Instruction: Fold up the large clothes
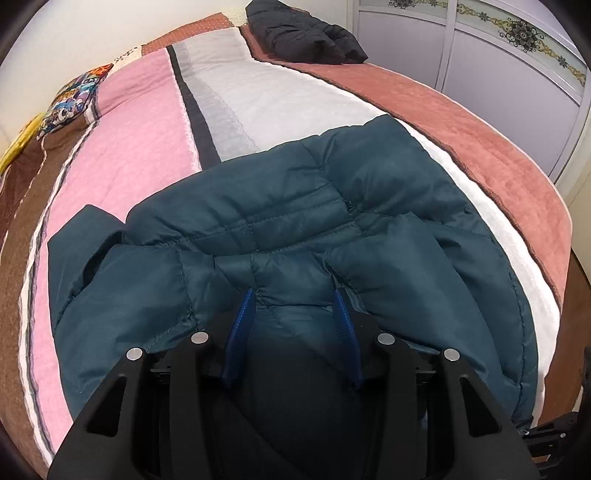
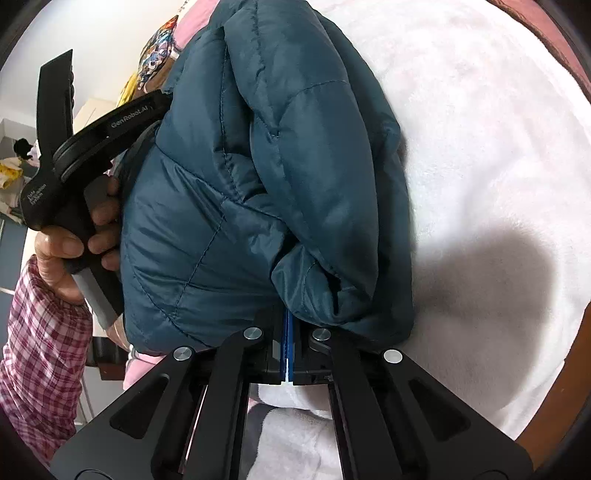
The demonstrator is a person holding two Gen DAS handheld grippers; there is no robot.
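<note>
On the striped bedspread point(image 1: 147, 147) lay the teal puffer jacket point(image 1: 295, 229), spread across the near half of the bed, with its near edge bunched up right under my left gripper point(image 1: 293, 321). That gripper's blue fingers point(image 1: 240, 325) stood well apart with padded cloth swelling between them, and I could not tell whether they pressed it or only straddled it. My right gripper point(image 2: 287, 347) was closed, its blue pads flat together just below a rolled edge of the jacket point(image 2: 295, 166); the cloth hid the tips, so I judged it was pinching a hem but could not see the bite. I took the jacket to be light, soft and springy, with a slick shell that would slide from a shallow pinch and puff back out of any crease, so I judged a stitched seam or hem the best place to hold, taken deep. The far sleeve and the collar were hard to make out among the folds, the jacket's underside was hidden, and a black jacket point(image 1: 306, 33) lay at the far end of the bed.
</note>
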